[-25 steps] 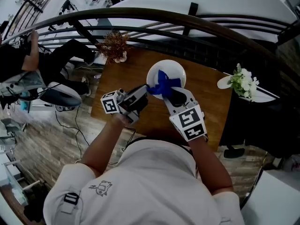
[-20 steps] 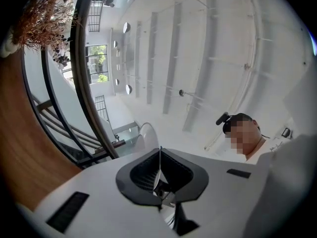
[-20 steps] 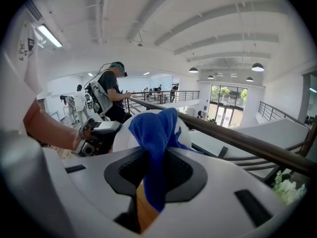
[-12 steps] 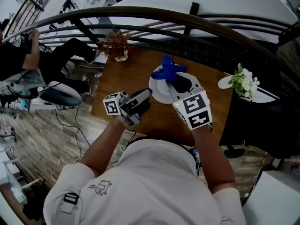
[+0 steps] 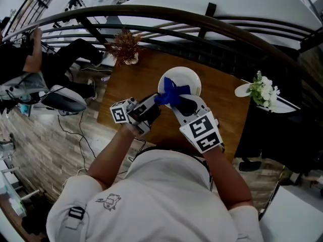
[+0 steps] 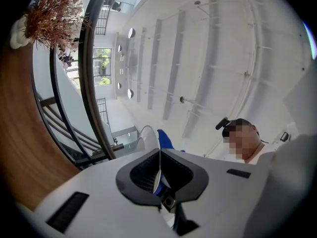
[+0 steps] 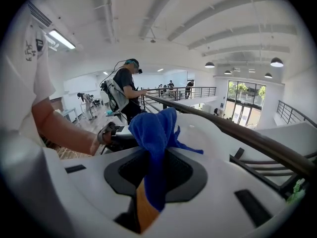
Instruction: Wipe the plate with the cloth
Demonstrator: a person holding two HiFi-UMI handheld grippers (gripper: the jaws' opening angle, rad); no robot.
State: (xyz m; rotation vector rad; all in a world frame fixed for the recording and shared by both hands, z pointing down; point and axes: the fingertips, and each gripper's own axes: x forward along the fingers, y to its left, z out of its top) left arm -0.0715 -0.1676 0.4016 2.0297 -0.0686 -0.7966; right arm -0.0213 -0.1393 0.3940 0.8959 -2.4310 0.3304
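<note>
Plate (image 5: 189, 77) rim clamped in left gripper (image 5: 157, 99) fingers (image 6: 139, 173); blue cloth (image 5: 170, 91) clamped in right gripper (image 5: 180, 100) fingers (image 7: 184, 175), apparently resting on plate.

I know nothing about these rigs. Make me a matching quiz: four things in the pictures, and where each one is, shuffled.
Things:
1 plate
2 cloth
3 dried plant
4 white flowers

Places:
A clamped in the right tool
B far left corner of the table
C rim clamped in the left tool
D by the table's right edge

Pairs: 1-C, 2-A, 3-B, 4-D
</note>
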